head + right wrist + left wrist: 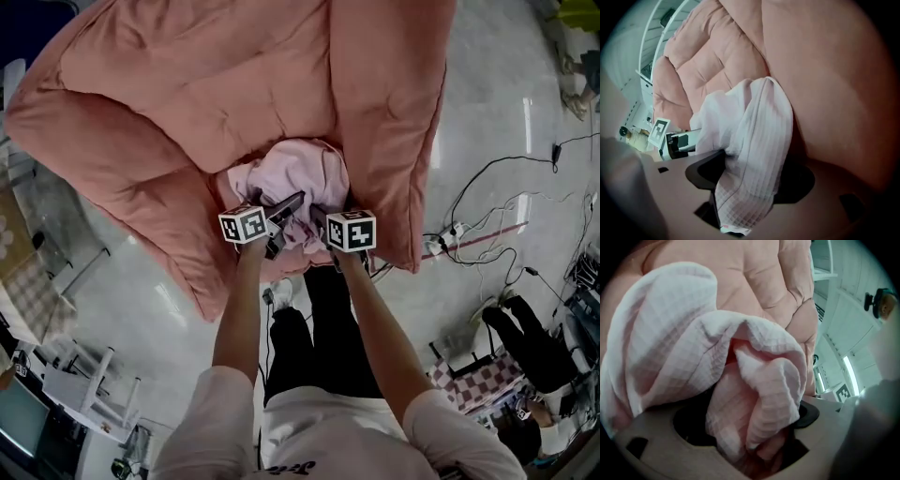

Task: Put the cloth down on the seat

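A pale pink waffle-weave cloth point(295, 173) lies bunched on the front of a big salmon-pink cushion seat point(187, 84). Both grippers meet at its near edge. My left gripper point(279, 223) has a gathered fold of the cloth point(693, 333) running down into its jaws, which are shut on it. My right gripper point(319, 225) stands beside it, its jaws apart, with a flap of the cloth point(750, 131) draped loosely between and over them, hiding the fingertips. In the right gripper view the left gripper point(679, 143) shows at the left, and the seat point(834, 70) fills the background.
The seat stands on a pale glossy floor. Black cables point(487, 187) and a power strip point(441, 246) lie to its right. A seated person point(525, 337) is at the lower right. A white rack point(84, 384) stands at the lower left.
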`<act>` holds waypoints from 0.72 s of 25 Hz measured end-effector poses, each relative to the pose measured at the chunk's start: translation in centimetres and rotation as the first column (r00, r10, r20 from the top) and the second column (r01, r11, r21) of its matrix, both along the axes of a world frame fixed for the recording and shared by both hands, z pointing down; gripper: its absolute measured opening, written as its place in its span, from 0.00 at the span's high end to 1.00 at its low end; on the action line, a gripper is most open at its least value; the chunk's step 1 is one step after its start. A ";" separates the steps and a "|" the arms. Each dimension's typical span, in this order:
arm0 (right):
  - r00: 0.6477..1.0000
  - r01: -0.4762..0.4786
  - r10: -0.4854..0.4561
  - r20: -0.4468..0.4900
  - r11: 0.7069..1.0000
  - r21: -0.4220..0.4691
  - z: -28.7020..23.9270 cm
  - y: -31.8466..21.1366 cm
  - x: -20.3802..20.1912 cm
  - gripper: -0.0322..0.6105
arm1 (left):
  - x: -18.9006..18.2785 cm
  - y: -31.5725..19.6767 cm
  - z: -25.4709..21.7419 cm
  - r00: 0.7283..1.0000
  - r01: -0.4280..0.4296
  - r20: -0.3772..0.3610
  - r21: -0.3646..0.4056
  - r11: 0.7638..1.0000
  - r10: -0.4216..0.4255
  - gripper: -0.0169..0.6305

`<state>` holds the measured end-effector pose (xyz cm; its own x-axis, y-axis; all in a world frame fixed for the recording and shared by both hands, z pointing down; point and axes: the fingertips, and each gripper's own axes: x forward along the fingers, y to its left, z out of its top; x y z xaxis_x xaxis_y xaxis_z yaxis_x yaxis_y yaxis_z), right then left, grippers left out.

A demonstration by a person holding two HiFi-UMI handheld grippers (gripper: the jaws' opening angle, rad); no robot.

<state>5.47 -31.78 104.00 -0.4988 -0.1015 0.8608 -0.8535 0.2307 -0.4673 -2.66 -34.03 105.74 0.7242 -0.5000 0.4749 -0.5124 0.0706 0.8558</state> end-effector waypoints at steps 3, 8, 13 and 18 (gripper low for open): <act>0.999 -0.002 0.001 -0.033 1.000 -0.022 2.4 0.6 -0.3 0.46 | -0.2 0.4 2.0 0.997 -0.036 0.063 -0.010 0.999 0.037 0.30; 0.998 -0.006 0.006 -0.063 1.000 0.002 3.8 0.2 0.2 0.46 | 0.0 0.1 2.8 0.986 -0.033 0.163 -0.029 0.999 0.037 0.30; 0.999 -0.021 0.020 -0.050 1.000 -0.021 3.0 0.5 0.9 0.46 | 0.2 0.6 2.0 0.979 -0.022 0.201 -0.110 0.994 0.044 0.30; 0.997 -0.076 0.076 -0.009 0.997 -0.001 -0.5 0.9 0.7 0.46 | -1.6 1.8 -1.1 0.970 -0.041 0.230 -0.160 0.986 0.077 0.30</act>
<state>6.15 -30.93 103.53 -0.4821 -0.1376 0.8652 -0.8725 0.1648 -0.4600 -4.30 -32.25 104.60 0.6097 -0.3679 0.7021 -0.7044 0.1548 0.6927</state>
